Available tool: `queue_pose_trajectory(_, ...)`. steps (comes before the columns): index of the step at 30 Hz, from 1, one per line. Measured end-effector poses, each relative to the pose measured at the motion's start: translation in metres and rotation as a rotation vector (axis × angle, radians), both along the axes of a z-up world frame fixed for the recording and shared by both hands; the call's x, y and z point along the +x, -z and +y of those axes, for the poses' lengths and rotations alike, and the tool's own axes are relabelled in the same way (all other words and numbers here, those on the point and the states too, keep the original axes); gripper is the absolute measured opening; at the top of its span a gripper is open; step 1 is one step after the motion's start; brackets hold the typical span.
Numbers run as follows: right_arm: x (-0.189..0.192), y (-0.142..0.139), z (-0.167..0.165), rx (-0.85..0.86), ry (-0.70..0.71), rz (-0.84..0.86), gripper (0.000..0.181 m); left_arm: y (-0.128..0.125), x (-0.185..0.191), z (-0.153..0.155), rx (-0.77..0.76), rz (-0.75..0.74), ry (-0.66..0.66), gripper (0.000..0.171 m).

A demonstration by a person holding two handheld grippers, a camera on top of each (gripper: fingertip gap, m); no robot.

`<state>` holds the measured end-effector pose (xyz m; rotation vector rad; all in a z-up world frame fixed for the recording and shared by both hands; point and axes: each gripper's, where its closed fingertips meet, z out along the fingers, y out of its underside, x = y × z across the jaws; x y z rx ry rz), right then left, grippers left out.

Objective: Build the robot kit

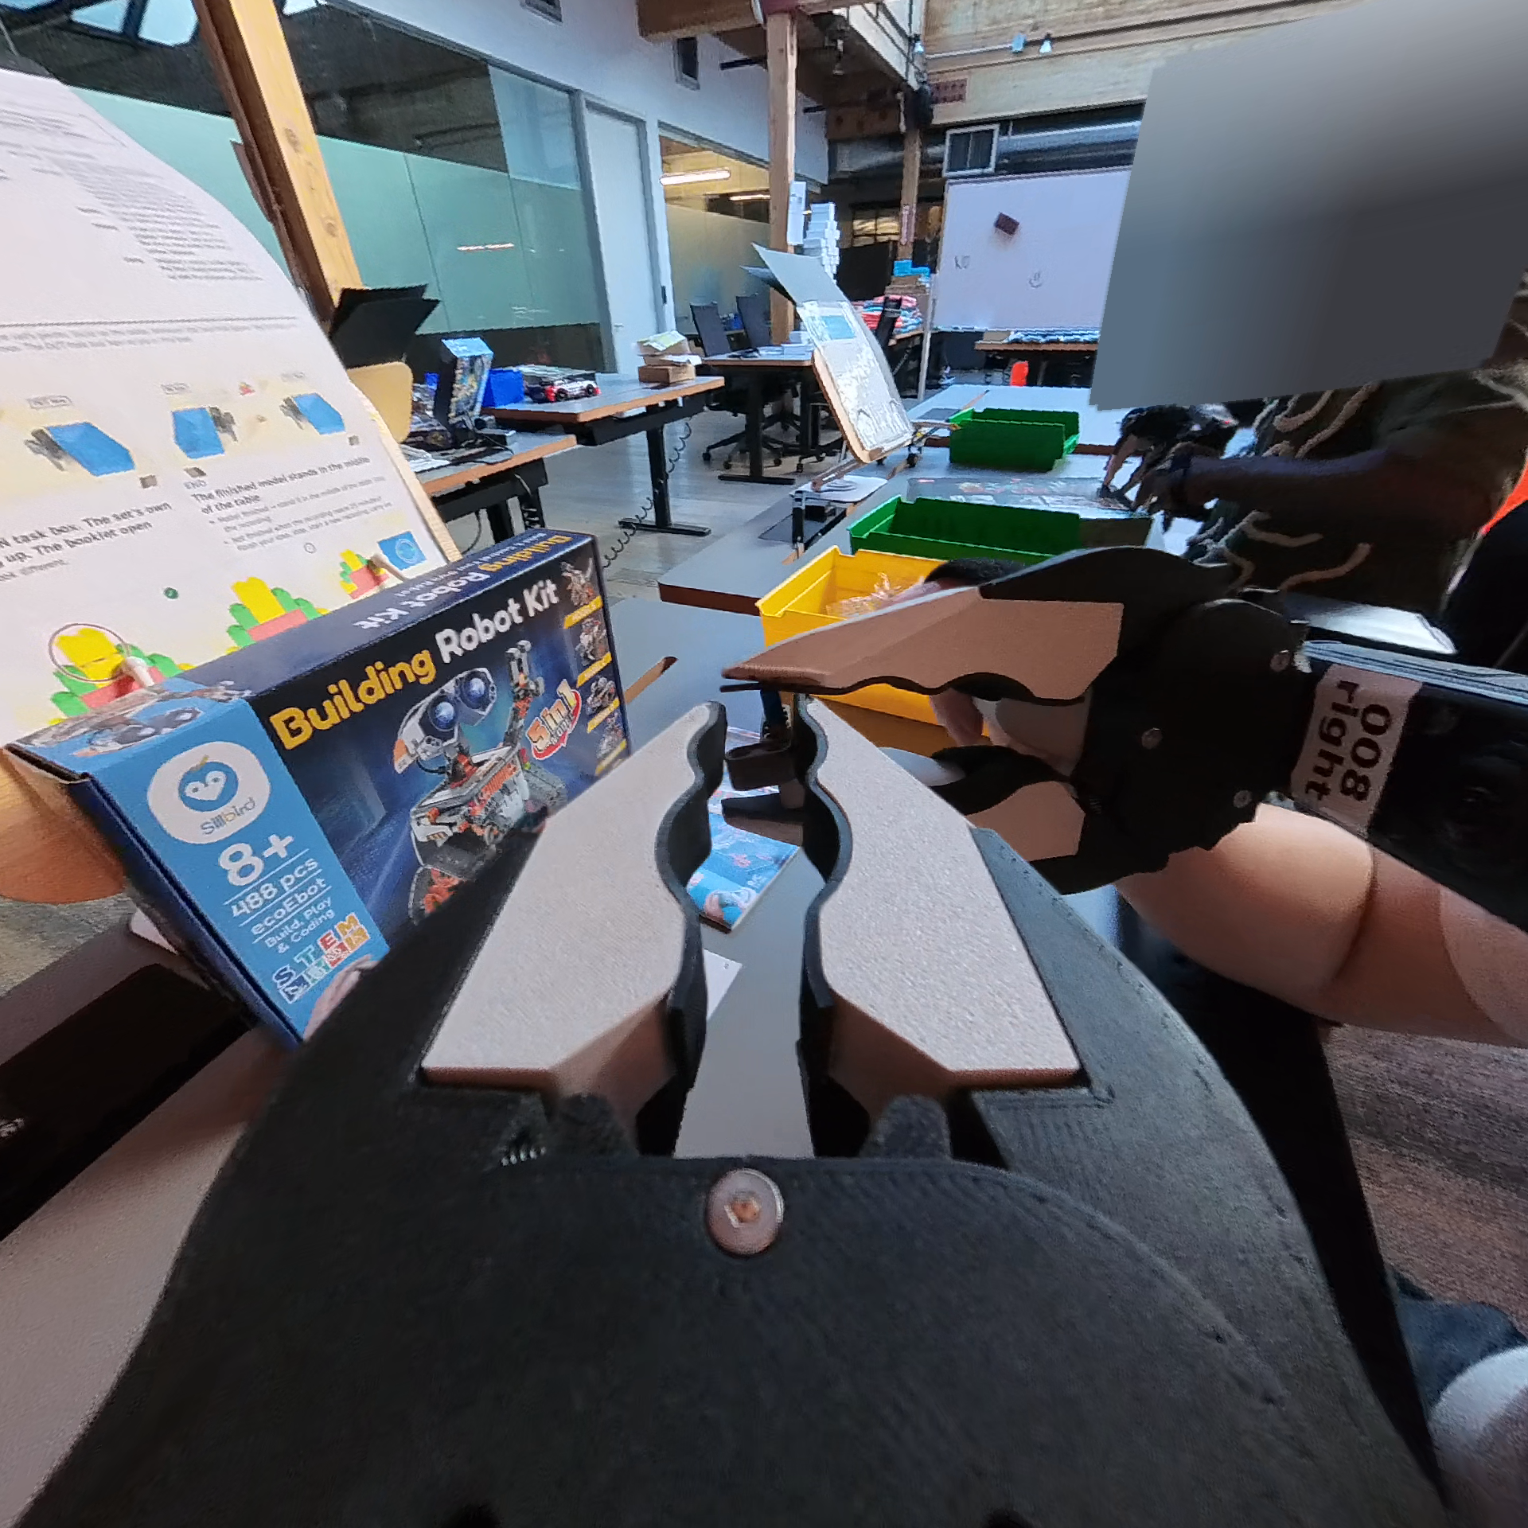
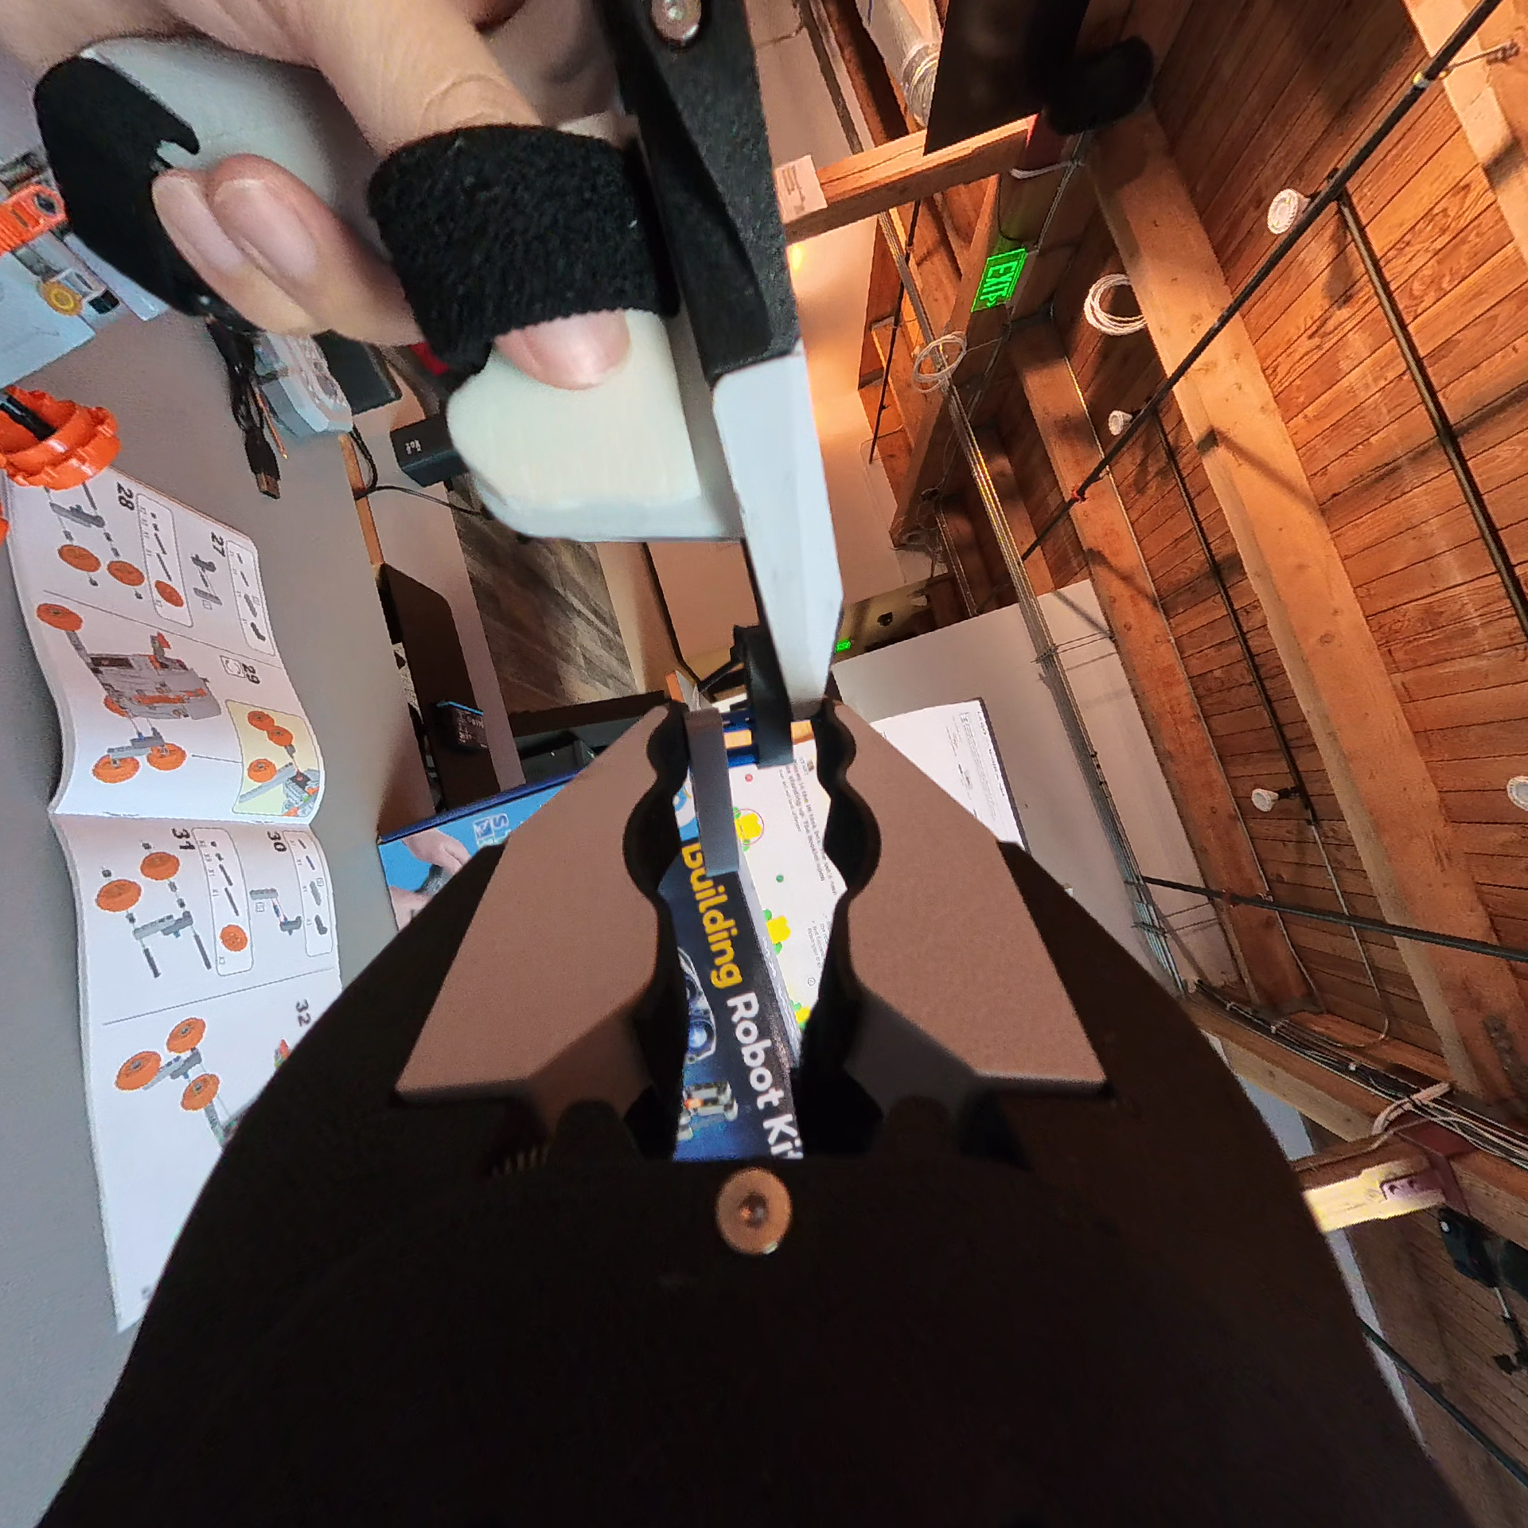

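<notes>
My left gripper (image 1: 762, 723) has its jaws nearly together on a small black piece (image 2: 767, 711). It enters the right wrist view from the top (image 2: 806, 686), held by a hand (image 2: 331, 207). My right gripper (image 2: 748, 718) comes in from the right in the left wrist view (image 1: 732, 678), tip to tip with the left one. It is closed on a short grey beam (image 2: 711, 794) that lies against its left finger. A dark piece (image 1: 761, 765) shows between the left fingers. Both grippers hover above the table, next to a blue robot kit box (image 1: 397, 769).
An open building booklet (image 2: 190, 744) and orange wheel parts (image 2: 54, 438) lie on the grey table. A printed instruction sheet (image 1: 124, 372) stands at left. A yellow bin (image 1: 818, 595) and green bins (image 1: 959, 529) sit beyond. Another person (image 1: 1323, 496) works at the far right. Both grippers' tips are close together, under 4 cm apart.
</notes>
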<state>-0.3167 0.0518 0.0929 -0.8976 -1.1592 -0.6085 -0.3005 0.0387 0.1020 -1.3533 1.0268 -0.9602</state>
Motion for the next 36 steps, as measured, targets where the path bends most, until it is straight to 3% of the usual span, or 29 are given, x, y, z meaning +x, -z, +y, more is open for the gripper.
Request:
queue_pose_trajectory(6,0.003,-0.004,0.0,0.002,0.002,0.017,0.03,-0.018,-0.017,-0.006,-0.078,-0.099,0.095,0.022)
queue_pose_trajectory(14,0.001,-0.004,-0.002,0.008,-0.002,0.013,0.03,-0.001,-0.007,-0.003,-0.075,0.003,0.065,0.021)
queue_pose_trajectory(17,0.0,-0.003,-0.002,0.006,-0.005,0.014,0.03,-0.002,-0.006,-0.005,-0.067,-0.005,0.065,0.014)
queue_pose_trajectory(26,0.003,-0.001,0.001,-0.015,0.001,0.042,0.03,0.001,-0.003,-0.001,0.01,0.012,0.011,0.013)
queue_pose_trajectory(29,0.003,-0.004,-0.002,0.007,-0.005,0.039,0.023,0.005,0.007,-0.014,-0.038,0.012,0.099,0.008)
queue_pose_trajectory(32,0.004,0.004,0.005,-0.075,0.007,0.029,0.023,0.008,0.006,-0.005,0.029,0.066,0.01,0.006)
queue_pose_trajectory(33,0.004,0.008,0.006,-0.1,0.008,0.019,0.015,0.006,0.005,-0.004,0.052,0.06,-0.013,0.0)
queue_pose_trajectory(36,0.002,0.007,0.004,-0.059,-0.003,0.011,0.015,0.003,0.001,0.002,0.071,0.043,-0.049,0.0)
